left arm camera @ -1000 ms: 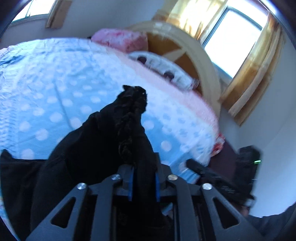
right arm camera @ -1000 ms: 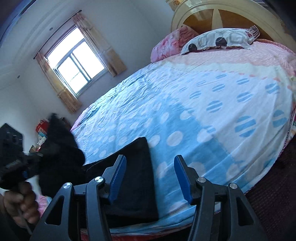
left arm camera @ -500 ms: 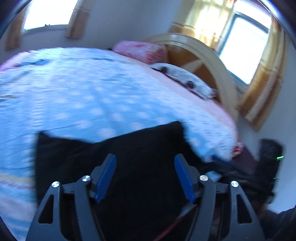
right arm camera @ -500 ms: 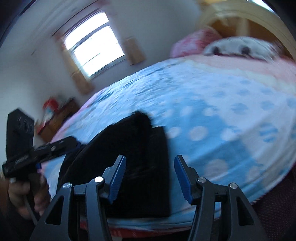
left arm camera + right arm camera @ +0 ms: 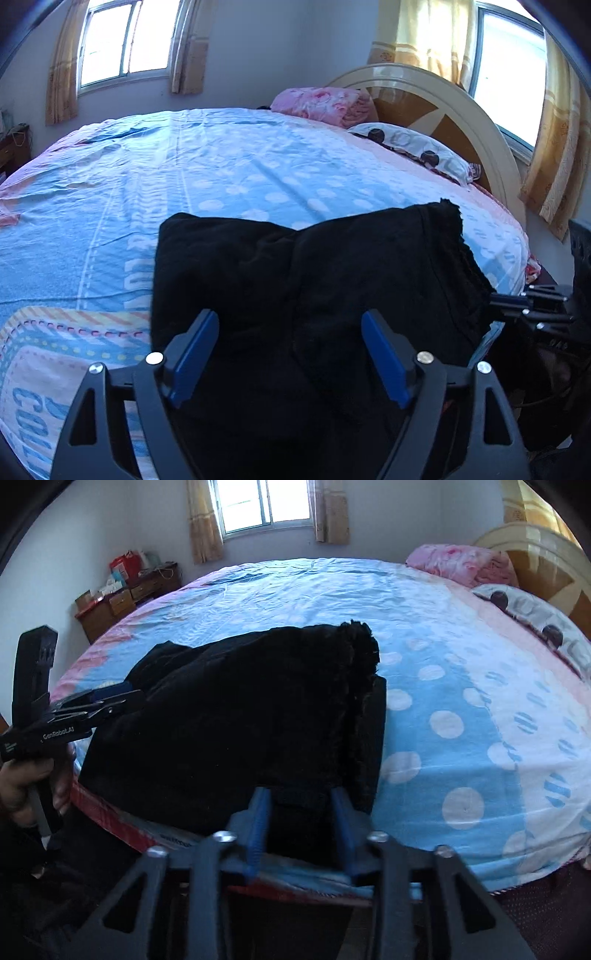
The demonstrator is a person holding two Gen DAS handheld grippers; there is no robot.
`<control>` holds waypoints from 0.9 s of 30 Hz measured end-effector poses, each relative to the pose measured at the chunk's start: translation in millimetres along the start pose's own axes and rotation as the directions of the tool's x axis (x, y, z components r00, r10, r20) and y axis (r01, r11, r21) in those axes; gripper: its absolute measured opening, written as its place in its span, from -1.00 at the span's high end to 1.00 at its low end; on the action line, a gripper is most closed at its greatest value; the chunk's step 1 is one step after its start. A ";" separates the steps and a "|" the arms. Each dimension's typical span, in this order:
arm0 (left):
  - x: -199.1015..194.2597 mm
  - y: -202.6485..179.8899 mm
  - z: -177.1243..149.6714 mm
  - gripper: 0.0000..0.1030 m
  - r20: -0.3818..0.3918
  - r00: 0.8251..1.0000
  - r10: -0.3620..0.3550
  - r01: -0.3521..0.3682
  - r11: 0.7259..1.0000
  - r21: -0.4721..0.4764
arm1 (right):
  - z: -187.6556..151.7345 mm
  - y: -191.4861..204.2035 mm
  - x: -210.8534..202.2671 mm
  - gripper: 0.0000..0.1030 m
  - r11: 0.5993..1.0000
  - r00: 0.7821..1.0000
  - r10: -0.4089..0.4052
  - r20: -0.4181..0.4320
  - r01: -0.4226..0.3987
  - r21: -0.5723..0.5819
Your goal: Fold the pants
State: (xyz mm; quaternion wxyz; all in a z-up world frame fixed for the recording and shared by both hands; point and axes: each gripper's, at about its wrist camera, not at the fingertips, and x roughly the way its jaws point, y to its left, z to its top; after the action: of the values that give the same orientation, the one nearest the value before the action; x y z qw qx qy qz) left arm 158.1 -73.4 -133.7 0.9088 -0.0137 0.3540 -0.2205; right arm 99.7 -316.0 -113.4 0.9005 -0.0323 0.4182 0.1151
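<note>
A: Black fabric is seen at the near edge of the bed (image 5: pixel 236 173) – the pants (image 5: pixel 332 280), folded over into a thick pad w/ a fuzzy, ragged hem at the far right corner. Confirmed from yr side?

B: Confirmed. From the right wrist view the pants (image 5: pixel 251 723) are laid across the near-left corner of the blue polka-dot sheet, upper layer bunched over a flatter layer whose straight edge is exposed on the right.

A: Left gripper (image 5: pixel 290 354) – jaws are held wide and are opening; blue pads stand apart above the cloth, nothing is pinched btwn them.

B: Same gripper is caught side-on in the right view (image 5: pixel 99 705), at the left edge of the pants, w/ a hand (image 5: pixel 26 782) wrapped round its handle. Contact w/ the fabric can't be judged from there.

A: And the right gripper?

B: Right gripper (image 5: pixel 301 823) – jaws are closing, only a narrow gap is left. A fold of the pants at the near edge is seen btwn the blue pads. The picture is blurred there, so actual pressing on the cloth can't be told for sure.

A: Noted. In the left view it's only glimpsed, dark, at the right edge (image 5: pixel 532 306), just beside the pants' right side.

B: Bkgd: pink pillow (image 5: pixel 461 563) and spotted pillow (image 5: pixel 535 616) are set against the headboard (image 5: pixel 539 550), well apart from the pants.
</note>
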 end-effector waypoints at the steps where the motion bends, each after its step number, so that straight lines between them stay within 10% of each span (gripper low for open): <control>1: -0.3 -0.5 -0.6 -0.61 0.006 1.000 0.000 0.000 1.000 0.010 | -0.1 0.1 -3.7 0.73 1.000 1.000 0.012 0.012 -0.012 0.010; 11: 3.5 13.5 -2.8 -0.92 0.022 0.998 0.064 -0.064 0.998 0.000 | -5.3 -11.3 -0.3 0.79 0.991 0.990 -0.130 -0.059 0.132 0.021; 27: 11.9 48.1 46.3 -0.98 0.056 0.975 0.216 -0.220 0.972 0.085 | 7.0 -13.4 3.8 0.71 0.990 0.980 -0.141 -0.138 0.137 -0.039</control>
State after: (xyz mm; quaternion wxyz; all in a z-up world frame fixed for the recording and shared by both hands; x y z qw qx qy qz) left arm 214.7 -41.0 -115.3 0.9352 0.0612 0.3216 -0.1349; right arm 110.4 -327.2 -112.2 0.8740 -0.0826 0.4756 0.0553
